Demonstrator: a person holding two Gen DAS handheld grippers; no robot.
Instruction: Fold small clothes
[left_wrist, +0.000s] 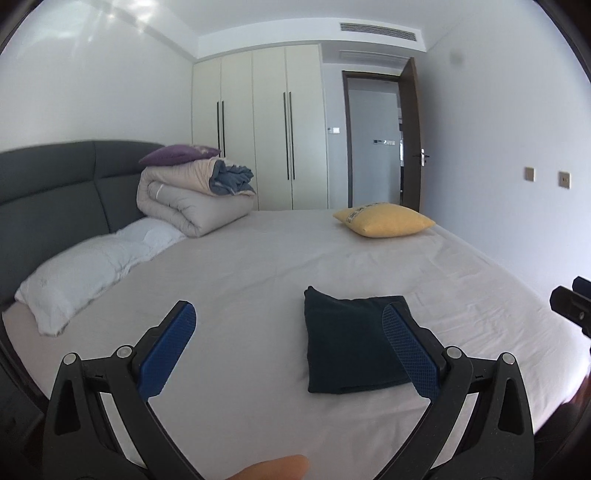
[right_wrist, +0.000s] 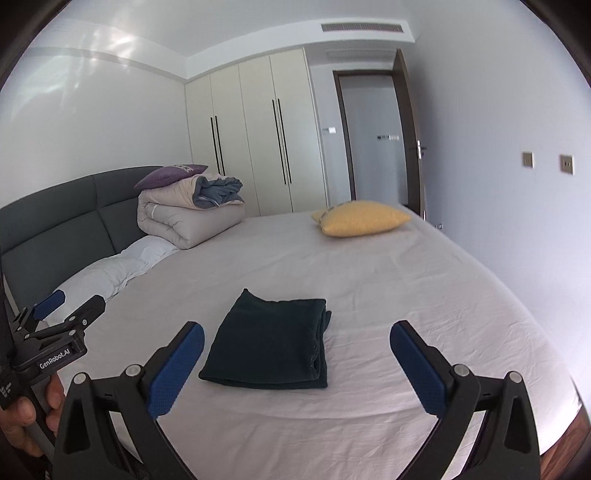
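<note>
A dark navy garment (left_wrist: 347, 339), folded into a small rectangle, lies flat on the bed's light sheet (left_wrist: 280, 266); it also shows in the right wrist view (right_wrist: 269, 343). My left gripper (left_wrist: 290, 314) is open and empty, raised above the bed with the garment behind its right finger. My right gripper (right_wrist: 297, 332) is open and empty, held above the bed with the garment lying between and beyond its fingers. The left gripper (right_wrist: 55, 314) shows at the left edge of the right wrist view, held by a hand.
A yellow cushion (left_wrist: 384, 219) lies at the bed's far right. A rolled duvet (left_wrist: 192, 199) with a purple cushion on top sits by the grey headboard (left_wrist: 55, 192). A white pillow (left_wrist: 92, 266) lies at left. Wardrobe and open door stand behind.
</note>
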